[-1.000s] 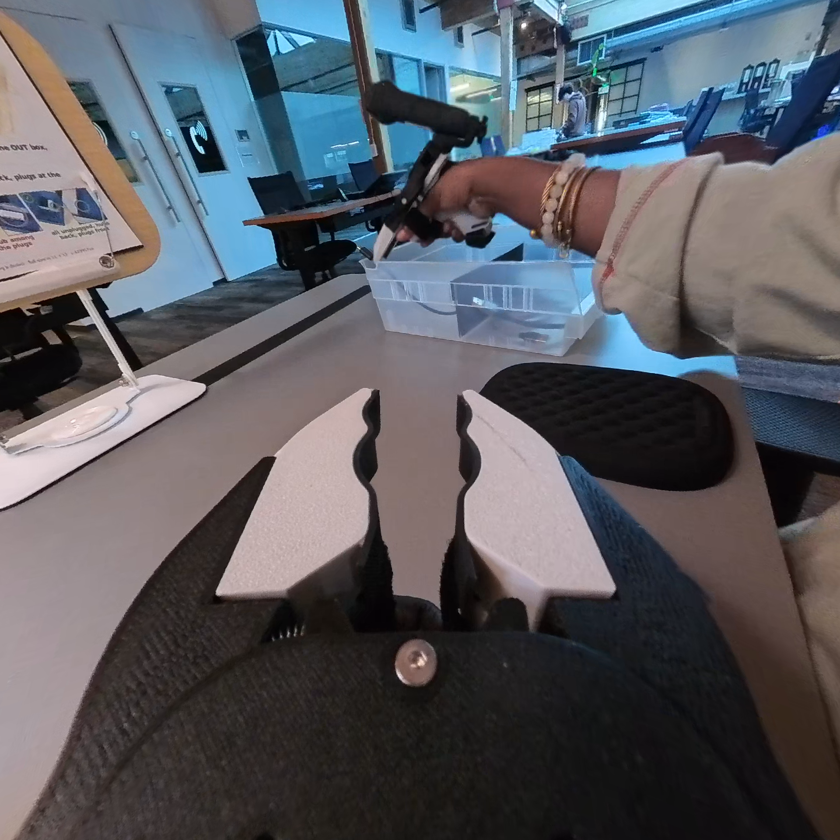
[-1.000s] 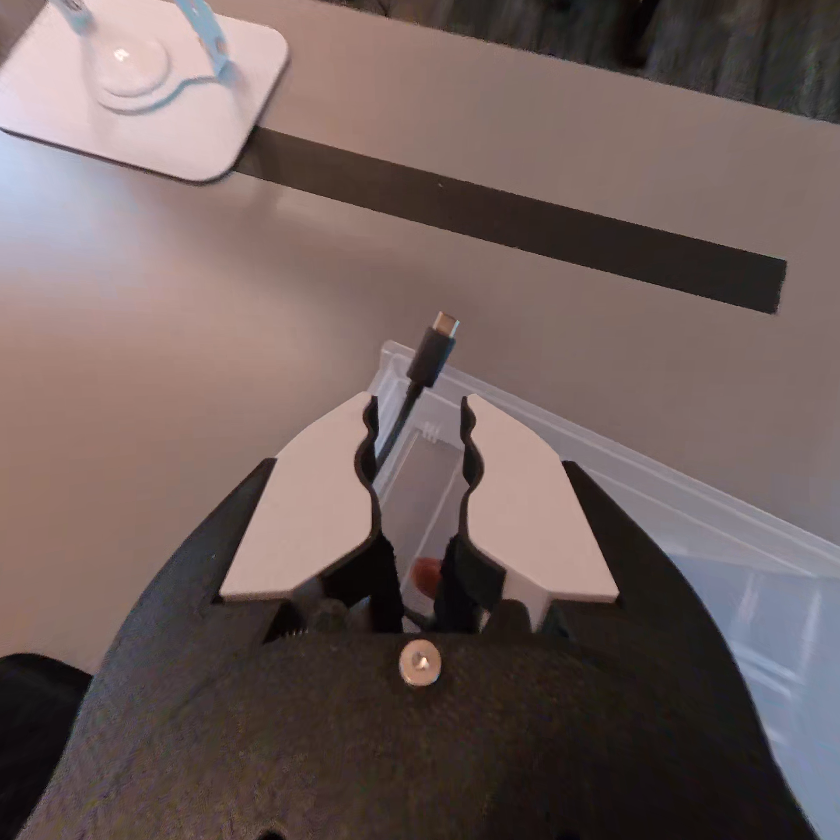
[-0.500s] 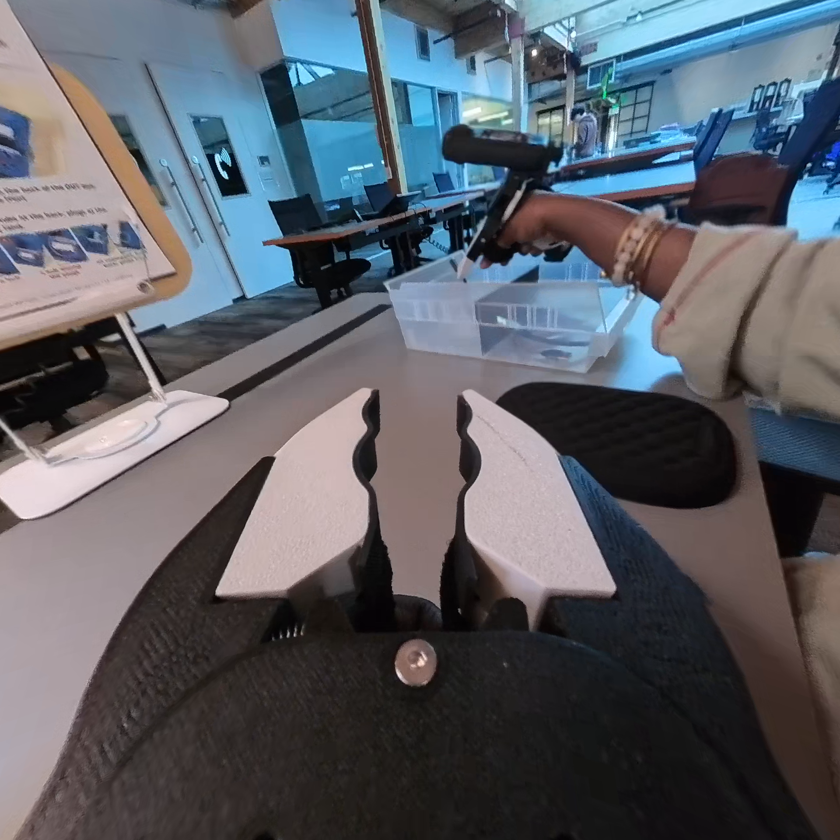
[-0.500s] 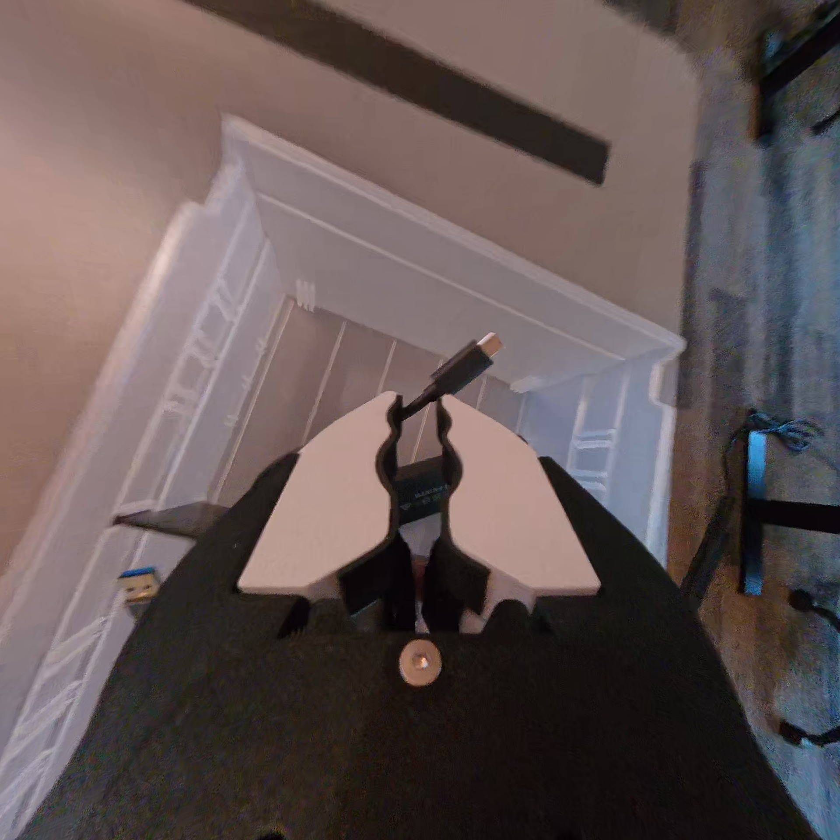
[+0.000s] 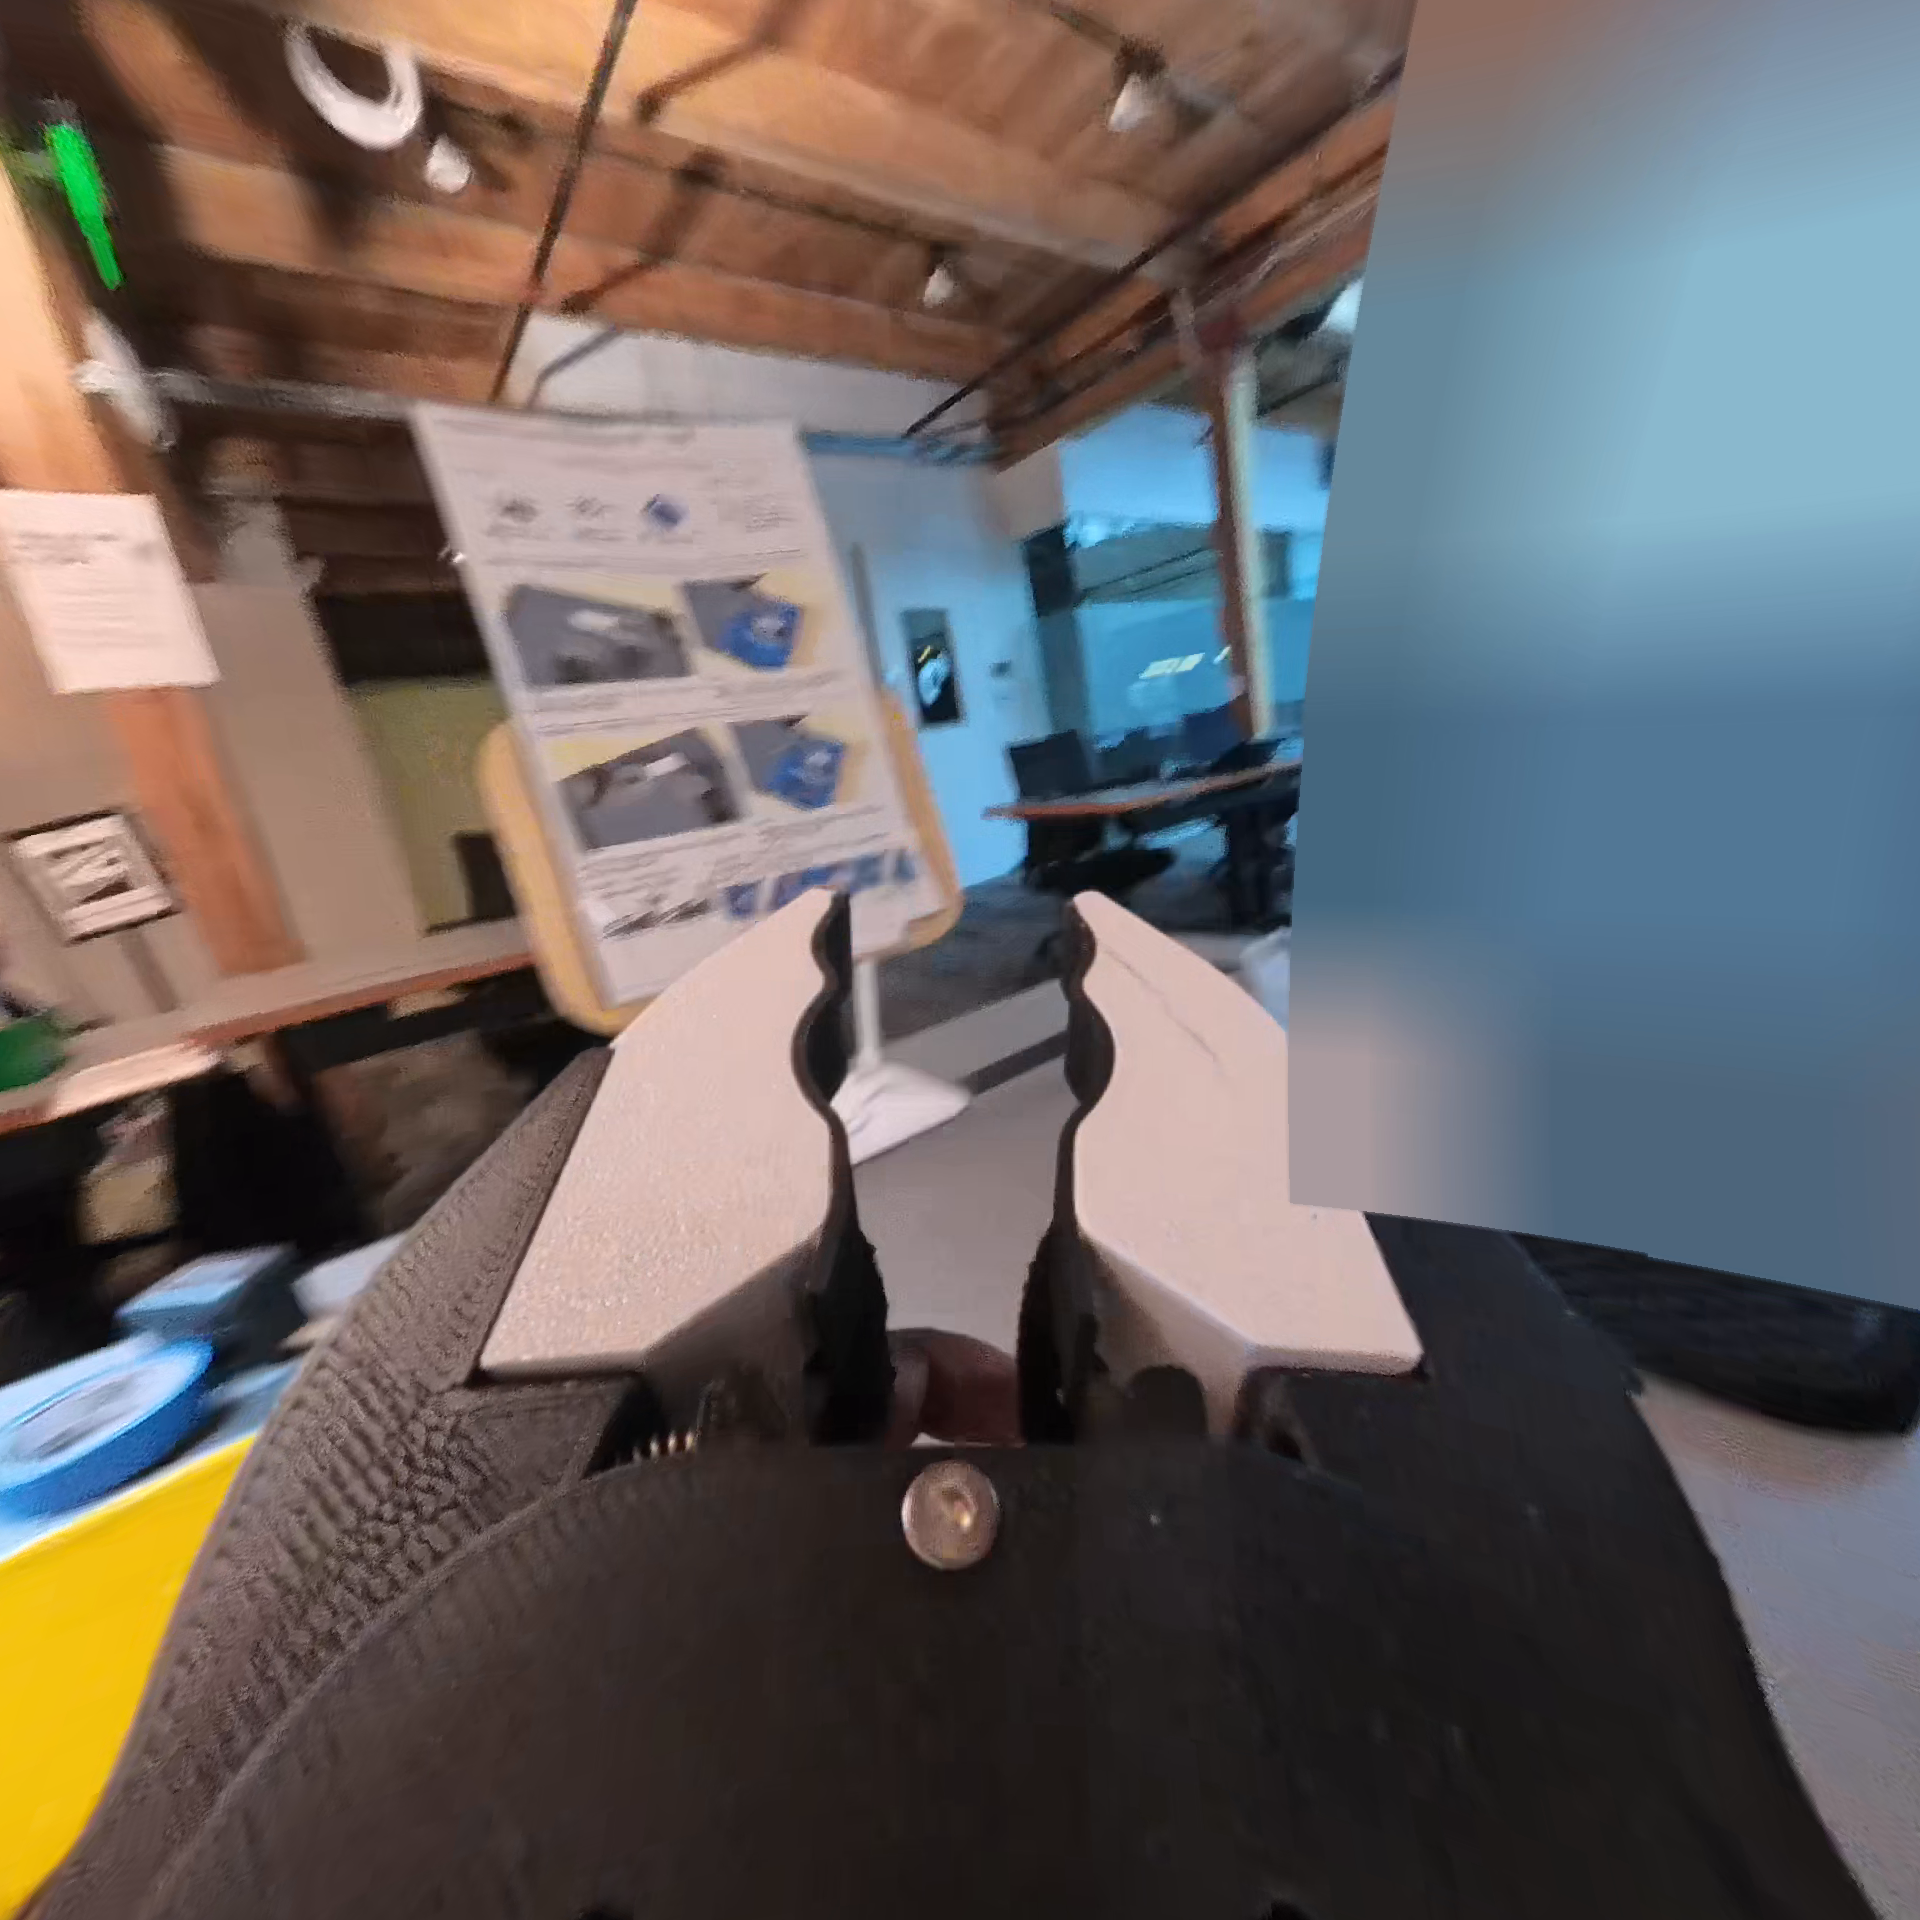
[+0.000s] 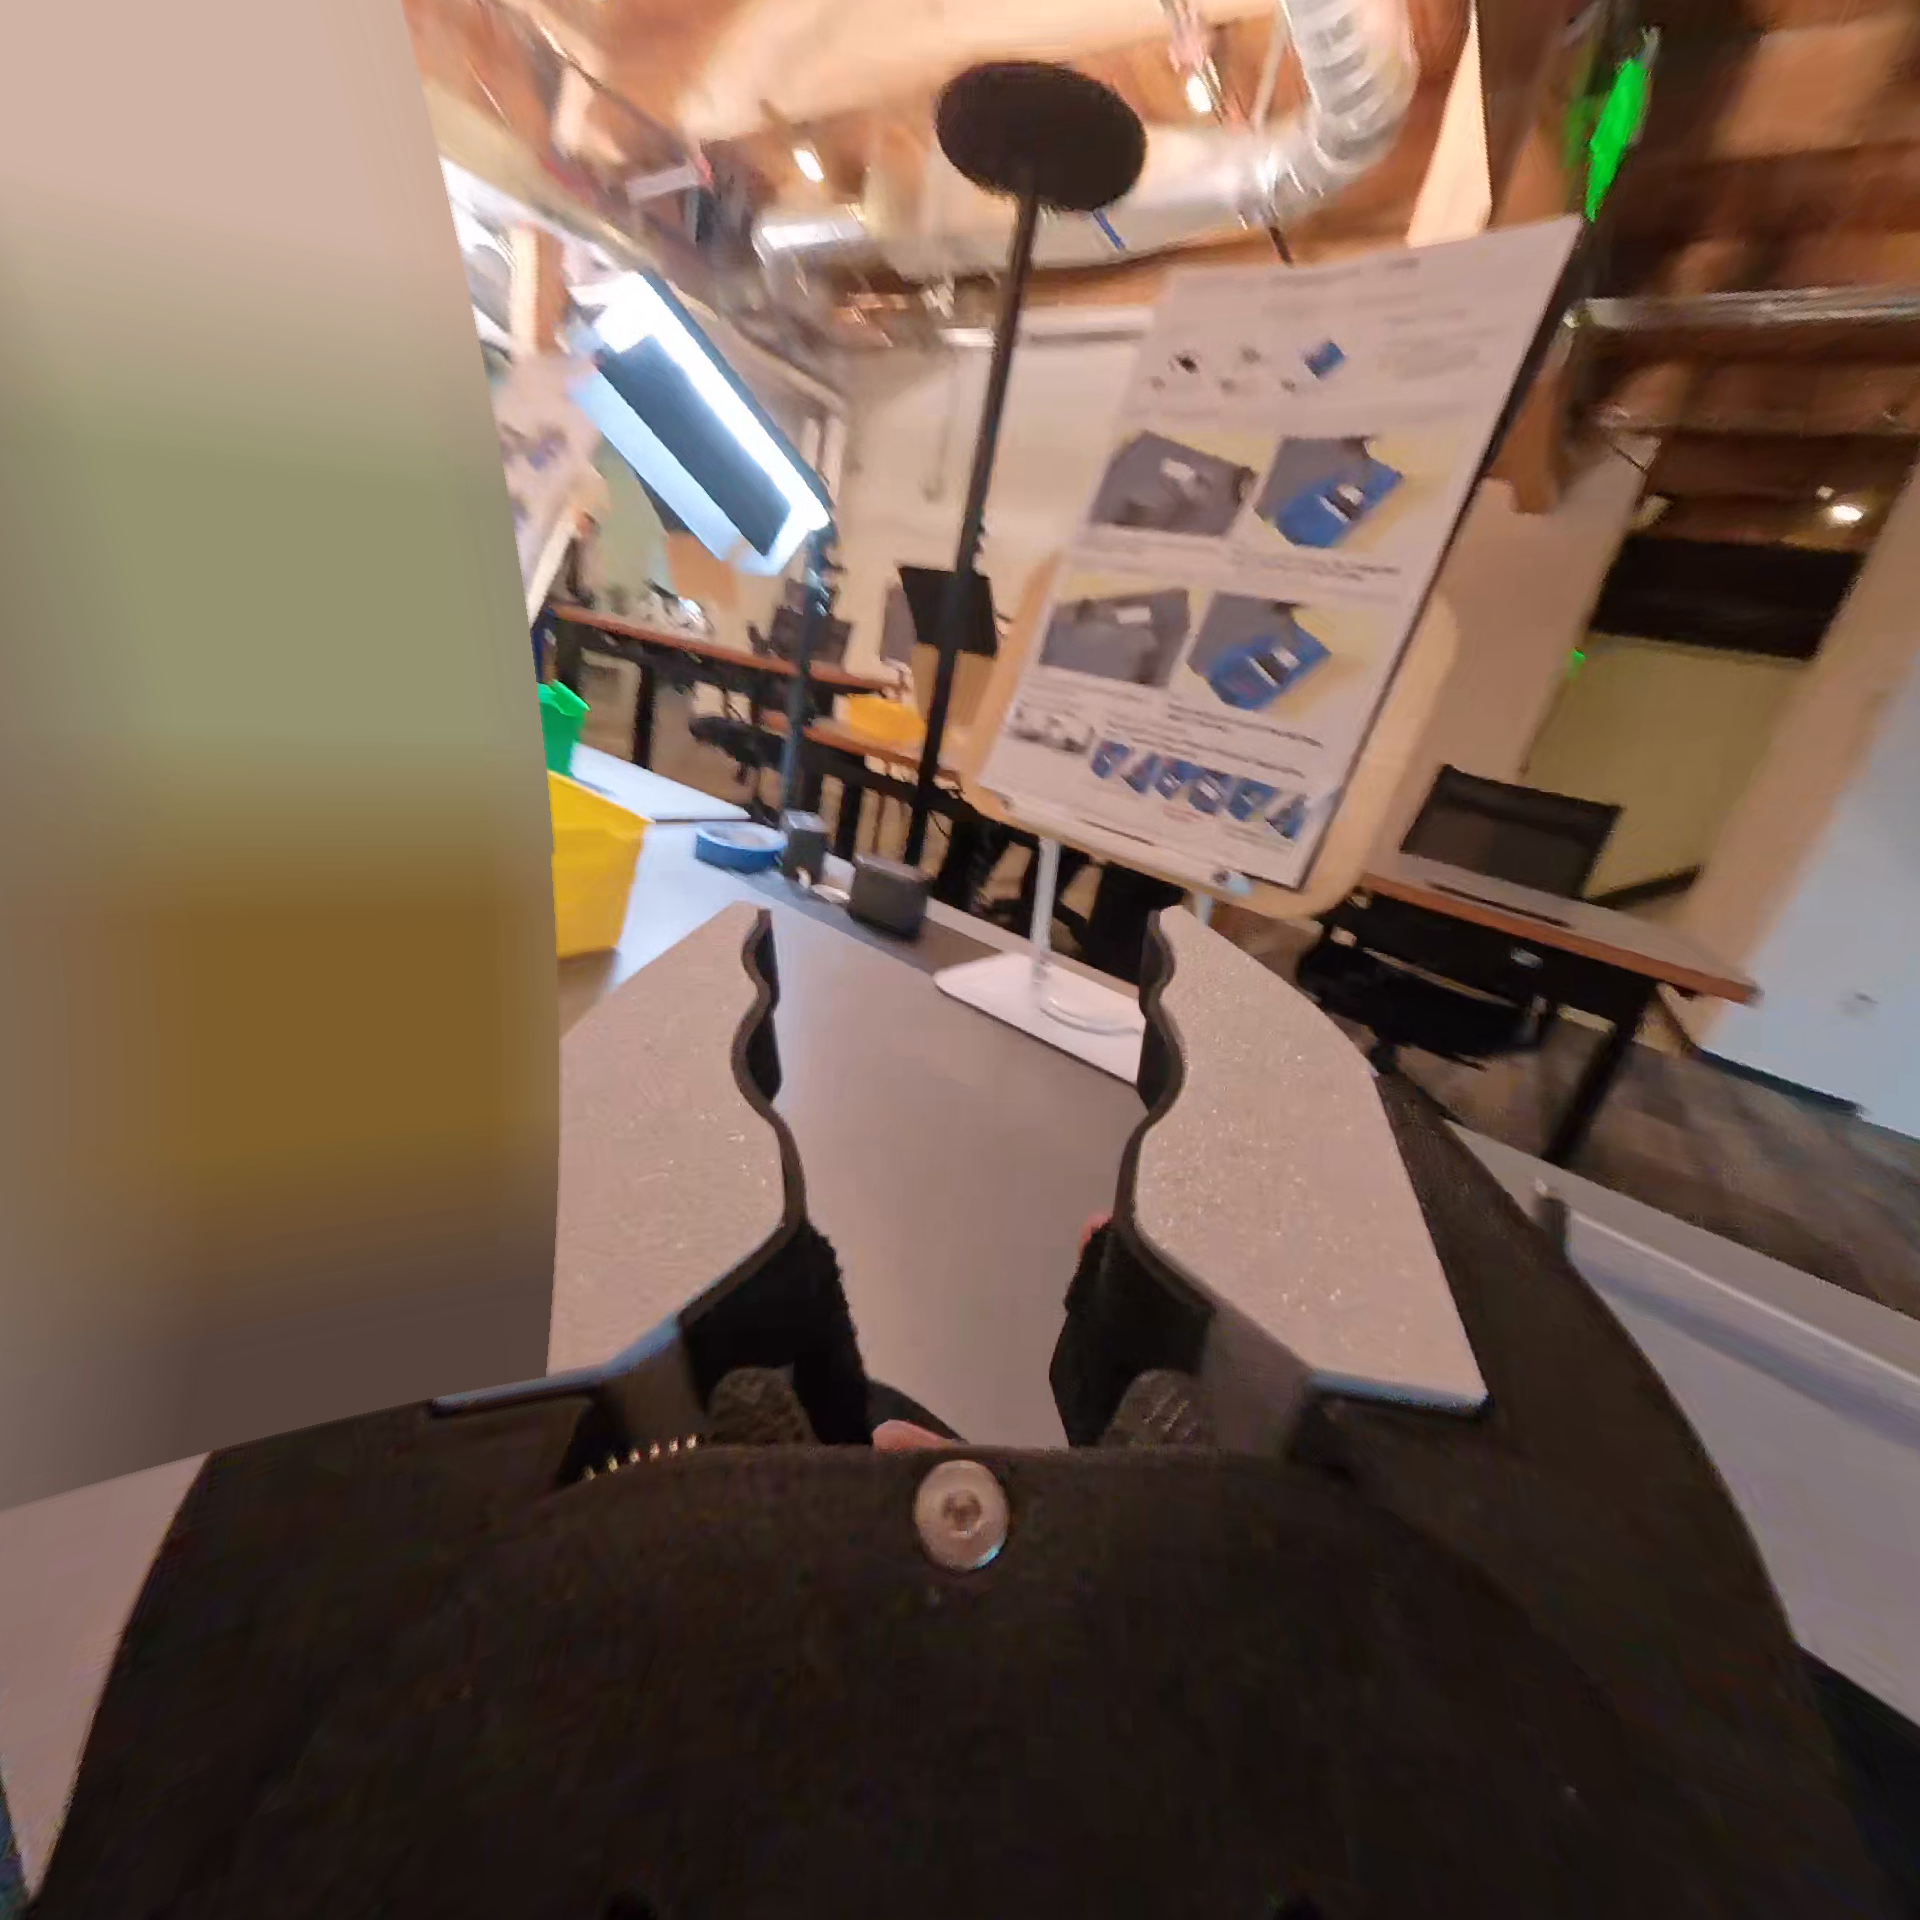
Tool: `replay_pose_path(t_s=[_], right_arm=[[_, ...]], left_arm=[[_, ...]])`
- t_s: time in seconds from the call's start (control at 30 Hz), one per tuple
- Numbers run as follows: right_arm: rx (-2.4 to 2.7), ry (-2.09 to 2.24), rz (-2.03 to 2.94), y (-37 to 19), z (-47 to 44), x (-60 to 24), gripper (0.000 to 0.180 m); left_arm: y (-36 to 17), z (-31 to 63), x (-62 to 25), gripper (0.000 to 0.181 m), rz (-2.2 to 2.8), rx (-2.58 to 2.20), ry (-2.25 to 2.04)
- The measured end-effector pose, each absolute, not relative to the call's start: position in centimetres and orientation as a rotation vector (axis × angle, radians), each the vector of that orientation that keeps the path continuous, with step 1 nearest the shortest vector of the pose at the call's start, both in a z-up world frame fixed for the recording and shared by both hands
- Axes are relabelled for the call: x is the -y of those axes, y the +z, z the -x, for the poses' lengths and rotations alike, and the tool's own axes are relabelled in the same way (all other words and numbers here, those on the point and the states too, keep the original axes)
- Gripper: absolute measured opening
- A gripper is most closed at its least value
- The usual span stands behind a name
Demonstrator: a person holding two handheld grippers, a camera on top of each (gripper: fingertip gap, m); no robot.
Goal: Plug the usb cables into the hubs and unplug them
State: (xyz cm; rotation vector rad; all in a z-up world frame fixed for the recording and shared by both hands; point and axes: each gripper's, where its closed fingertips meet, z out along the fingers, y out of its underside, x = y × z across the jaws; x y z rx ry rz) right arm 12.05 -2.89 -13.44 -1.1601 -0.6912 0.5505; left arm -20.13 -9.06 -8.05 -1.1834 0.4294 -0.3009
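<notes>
Both tools raised and tilted up toward the ceiling, away from the work. Left gripper (image 5: 951,935): moderately parted, nothing between the jaws. Right gripper (image 6: 956,940): spread wide, also empty. No USB cable or hub visible in either view; whereabouts of both impossible to tell from here. Only a pale translucent bin (image 6: 1704,1340) edge showing, right of the right gripper, low on the grey table (image 6: 935,1143). Beyond the table's far edge, an instruction board (image 6: 1247,540) on a white stand; left of that board, a yellow bin (image 6: 587,862), a roll of blue tape (image 6: 738,844) and a small dark box (image 6: 888,896).

Likely risks, judged from this pose: with neither camera aimed at the work, coming back down blind and knocking the bin rim or the board's stand; closing on a cable sheath rather than the plug body, leaving the connector free to swivel and miss its port.
</notes>
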Motion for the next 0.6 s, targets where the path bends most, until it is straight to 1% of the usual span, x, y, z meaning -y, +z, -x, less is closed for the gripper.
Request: replay_pose_path(t_s=[0.07, 0.13, 0.17, 0.27, 0.37, 0.47, 0.53, 0.6], right_arm=[[0.646, 0.586, 1.134, -12.5, -12.3, 2.5, 0.068], [0.628, 0.6, 1.116, -12.1, -12.4, 2.4, 0.067], [0.629, 0.6, 1.116, -12.3, -12.4, 2.6, 0.067], [0.629, 0.548, 1.158, -13.1, -13.3, 2.2, 0.067], [0.573, 0.49, 1.159, -12.8, -14.8, 1.8, 0.065], [0.516, 0.518, 1.116, -11.9, -15.8, 2.0, 0.06], [0.493, 0.538, 1.095, -11.6, -16.1, 2.2, 0.058], [0.485, 0.533, 1.089, -11.5, -16.3, 2.2, 0.057]], left_arm=[[-9.5, 24.5, 8.1, 0.039, 1.336, -0.43, -0.184], [-12.2, 29.2, 6.0, 0.048, 1.533, -0.406, -0.09], [-14.0, 31.3, 4.9, 0.053, 1.639, -0.391, -0.084], [-18.8, 35.9, 2.0, 0.054, 1.873, -0.352, -0.109], [-23.7, 37.7, 0.4, 0.06, 2.1, -0.403, -0.09], [-27.5, 37.8, 0.4, 0.074, 2.292, -0.552, -0.016], [-29.4, 38.7, 0.2, 0.076, 2.402, -0.612, 0.107], [-30.9, 39.6, 0.1, 0.073, 2.484, -0.65, 0.208]])
